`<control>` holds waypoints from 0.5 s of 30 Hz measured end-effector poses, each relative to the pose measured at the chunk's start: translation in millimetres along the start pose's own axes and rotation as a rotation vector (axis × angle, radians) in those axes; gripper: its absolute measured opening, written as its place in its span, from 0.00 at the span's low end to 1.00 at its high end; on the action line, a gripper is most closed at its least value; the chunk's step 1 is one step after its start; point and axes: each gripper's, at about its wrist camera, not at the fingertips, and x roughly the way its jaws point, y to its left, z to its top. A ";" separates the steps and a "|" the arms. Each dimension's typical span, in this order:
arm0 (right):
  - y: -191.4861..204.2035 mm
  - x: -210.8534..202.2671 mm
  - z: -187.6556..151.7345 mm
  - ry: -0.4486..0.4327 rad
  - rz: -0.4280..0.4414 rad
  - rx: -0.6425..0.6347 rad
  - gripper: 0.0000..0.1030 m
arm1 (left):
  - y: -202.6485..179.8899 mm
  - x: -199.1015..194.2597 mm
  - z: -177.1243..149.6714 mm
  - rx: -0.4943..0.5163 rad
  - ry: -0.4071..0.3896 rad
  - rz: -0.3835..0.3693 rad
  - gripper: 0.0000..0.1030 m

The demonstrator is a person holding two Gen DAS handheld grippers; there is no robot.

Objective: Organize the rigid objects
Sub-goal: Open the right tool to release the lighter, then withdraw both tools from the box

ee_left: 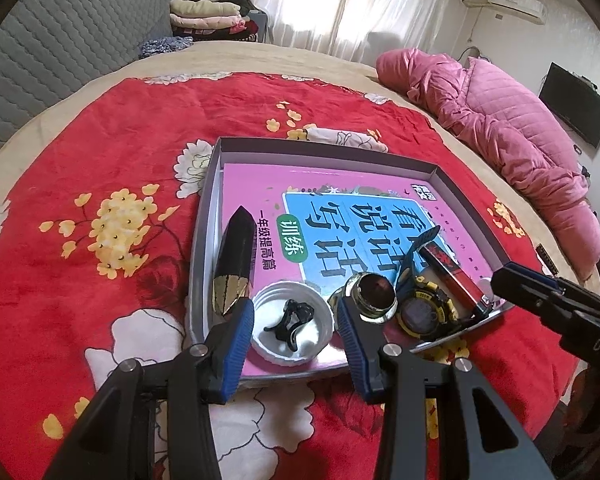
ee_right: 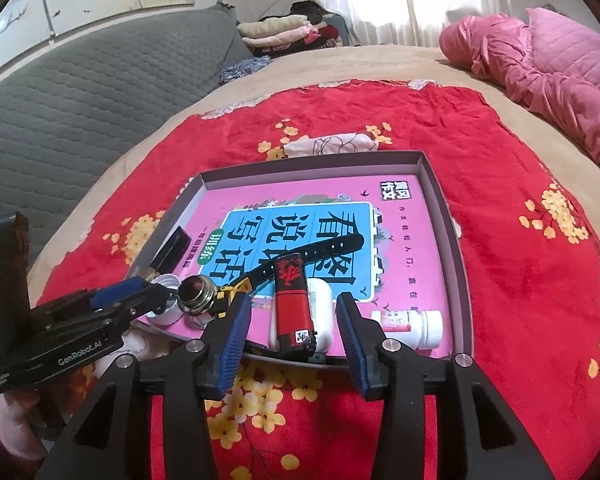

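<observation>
1. Red rectangular lighter (ee_right: 294, 306) lies in the shallow grey cardboard tray (ee_right: 440, 208), between the spread right claw (ee_right: 292, 320) pads, unpinched;
2. Left claw (ee_left: 296, 320) spread astride the white plastic lid (ee_left: 293, 330);
3. Placing looks finished; next, withdraw.

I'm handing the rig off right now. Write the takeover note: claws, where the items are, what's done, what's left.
Left claw: open, straddling the white plastic cap, not gripping.
Right claw: open, empty, around the red-and-black lighter.
Grey shallow cardboard tray on the red floral blanket holds the pink book, yellow-and-black wristwatch, small glass jar, white pill bottle and black-and-gold pointed case.
Done: every visible item is in the tray.
Left: withdraw the claws.
</observation>
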 end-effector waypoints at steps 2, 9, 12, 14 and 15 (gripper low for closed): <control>-0.3 -4.1 -0.8 -0.004 -0.001 0.000 0.45 | -0.9 -1.6 -1.1 0.004 -0.002 0.007 0.42; -2.7 -20.9 -0.6 -0.038 -0.014 -0.001 0.55 | -6.5 -15.3 -3.5 0.012 -0.022 0.015 0.42; -3.5 -28.2 -0.4 -0.057 -0.031 -0.002 0.59 | -9.1 -24.2 -3.8 0.019 -0.035 0.030 0.42; -5.0 -32.4 -0.3 -0.069 -0.038 0.002 0.61 | -10.8 -27.5 -4.6 0.021 -0.036 0.040 0.42; -5.4 -35.0 -0.6 -0.076 -0.041 0.002 0.61 | -12.4 -29.6 -6.1 0.023 -0.034 0.048 0.42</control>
